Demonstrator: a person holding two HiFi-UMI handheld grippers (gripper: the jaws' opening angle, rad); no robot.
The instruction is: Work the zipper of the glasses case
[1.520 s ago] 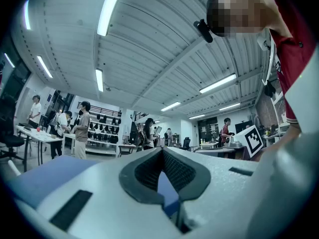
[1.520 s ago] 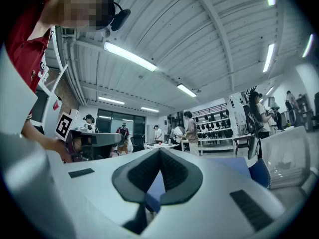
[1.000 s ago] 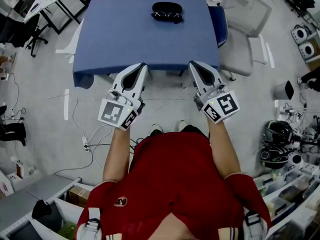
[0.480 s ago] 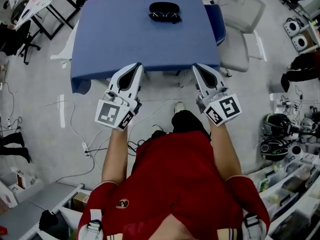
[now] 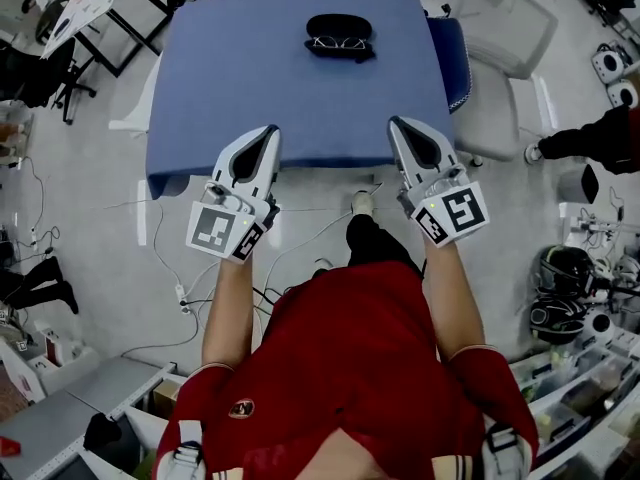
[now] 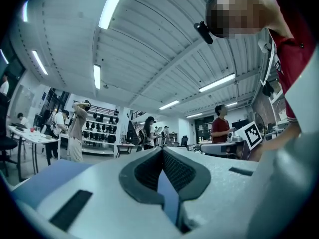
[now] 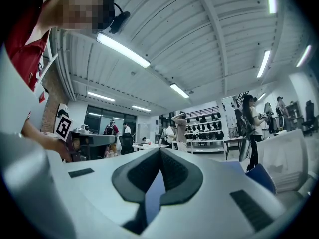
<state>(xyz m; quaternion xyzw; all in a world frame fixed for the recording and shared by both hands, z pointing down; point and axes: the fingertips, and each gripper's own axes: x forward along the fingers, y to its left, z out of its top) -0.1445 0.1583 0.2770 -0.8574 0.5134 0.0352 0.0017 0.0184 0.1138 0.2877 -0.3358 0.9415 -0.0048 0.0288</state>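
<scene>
A black glasses case (image 5: 339,34) lies open at the far middle of the blue table (image 5: 250,78), with a pair of glasses showing along its near side. My left gripper (image 5: 266,133) is shut and empty, its tips just over the table's near edge, left of centre. My right gripper (image 5: 400,126) is shut and empty too, over the near edge, right of centre. Both are well short of the case. In the left gripper view the gripper (image 6: 162,150) shows its pads together at the tips, and the right gripper (image 7: 160,152) looks the same in its own view.
A white chair (image 5: 505,58) stands at the table's right side, with a dark blue cushion (image 5: 457,56) against the table. Cables (image 5: 180,288) run over the floor under me. Black desks (image 5: 70,28) stand at the far left; equipment (image 5: 565,288) crowds the right.
Both grippers have moved forward from in front of the table until their tips are over its near edge. One foot has stepped forward. Jaws stayed shut.
</scene>
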